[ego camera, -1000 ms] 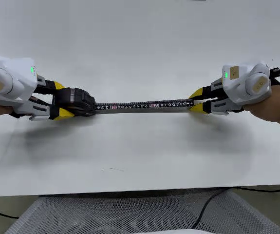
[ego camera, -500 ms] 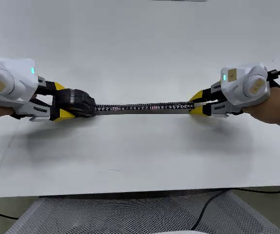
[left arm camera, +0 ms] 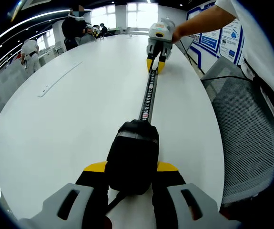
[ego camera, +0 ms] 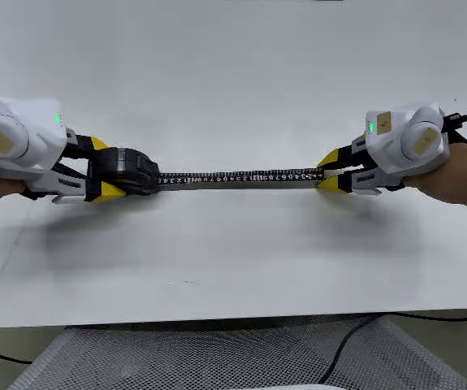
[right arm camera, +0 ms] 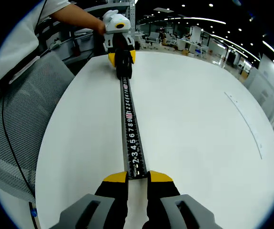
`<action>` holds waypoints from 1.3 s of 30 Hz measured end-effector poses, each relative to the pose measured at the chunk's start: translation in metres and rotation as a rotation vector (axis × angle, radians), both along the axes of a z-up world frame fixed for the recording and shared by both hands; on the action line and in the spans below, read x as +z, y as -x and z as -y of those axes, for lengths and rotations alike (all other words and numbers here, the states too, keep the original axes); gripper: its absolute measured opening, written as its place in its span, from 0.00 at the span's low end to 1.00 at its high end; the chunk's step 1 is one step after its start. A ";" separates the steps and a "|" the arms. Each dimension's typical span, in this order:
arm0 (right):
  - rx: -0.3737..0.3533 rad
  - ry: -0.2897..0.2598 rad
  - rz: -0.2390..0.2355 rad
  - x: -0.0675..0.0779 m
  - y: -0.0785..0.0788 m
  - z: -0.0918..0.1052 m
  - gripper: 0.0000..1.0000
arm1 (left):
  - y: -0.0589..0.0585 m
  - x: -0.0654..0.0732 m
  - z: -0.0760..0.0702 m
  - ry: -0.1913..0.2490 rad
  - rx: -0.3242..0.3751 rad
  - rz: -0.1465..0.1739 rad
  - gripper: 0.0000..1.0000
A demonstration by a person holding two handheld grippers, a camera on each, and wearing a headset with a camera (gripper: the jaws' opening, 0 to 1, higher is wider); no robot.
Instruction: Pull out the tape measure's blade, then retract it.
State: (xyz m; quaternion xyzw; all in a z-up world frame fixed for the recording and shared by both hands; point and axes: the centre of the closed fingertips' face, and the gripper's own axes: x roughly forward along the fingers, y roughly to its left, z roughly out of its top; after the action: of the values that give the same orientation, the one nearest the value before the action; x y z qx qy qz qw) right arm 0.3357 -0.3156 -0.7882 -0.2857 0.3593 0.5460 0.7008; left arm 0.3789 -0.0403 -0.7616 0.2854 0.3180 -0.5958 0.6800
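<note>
A black tape measure case (ego camera: 126, 171) sits between the yellow-tipped jaws of my left gripper (ego camera: 103, 168), which is shut on it at the left of the white table (ego camera: 233, 81). The dark numbered blade (ego camera: 241, 175) runs out of it to the right, just above the tabletop. My right gripper (ego camera: 326, 171) is shut on the blade's end. In the left gripper view the case (left arm camera: 133, 152) lies in the left gripper (left arm camera: 132, 168), with the blade (left arm camera: 148, 98) reaching the right gripper (left arm camera: 156, 57). In the right gripper view the right gripper (right arm camera: 137, 177) pinches the blade (right arm camera: 131, 133), which leads to the case (right arm camera: 124, 64).
The table's front edge runs close below the grippers. A grey mesh chair (ego camera: 233, 357) and a black cable (ego camera: 351, 337) sit beneath it. People stand at the table's far end (left arm camera: 79, 26). A faint line marks the tabletop (left arm camera: 60, 78).
Both grippers keep their grip and stay almost in place. The blade's span is about the same; its slight sag of half a second ago has straightened.
</note>
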 end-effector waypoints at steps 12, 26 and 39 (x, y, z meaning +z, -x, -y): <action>-0.002 -0.001 -0.001 0.000 0.000 0.000 0.11 | 0.000 0.001 0.000 0.003 -0.001 0.000 0.30; -0.026 -0.012 -0.021 0.001 0.002 -0.001 0.17 | 0.000 -0.001 0.004 -0.001 0.011 -0.016 0.35; -0.057 -0.034 -0.019 0.007 -0.002 -0.003 0.21 | -0.003 0.003 0.002 0.004 0.024 -0.010 0.40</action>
State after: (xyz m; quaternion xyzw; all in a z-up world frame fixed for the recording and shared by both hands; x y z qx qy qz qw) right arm 0.3376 -0.3129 -0.7809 -0.2581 0.3645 0.5346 0.7175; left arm 0.3815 -0.0421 -0.7581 0.2773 0.3239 -0.5895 0.6861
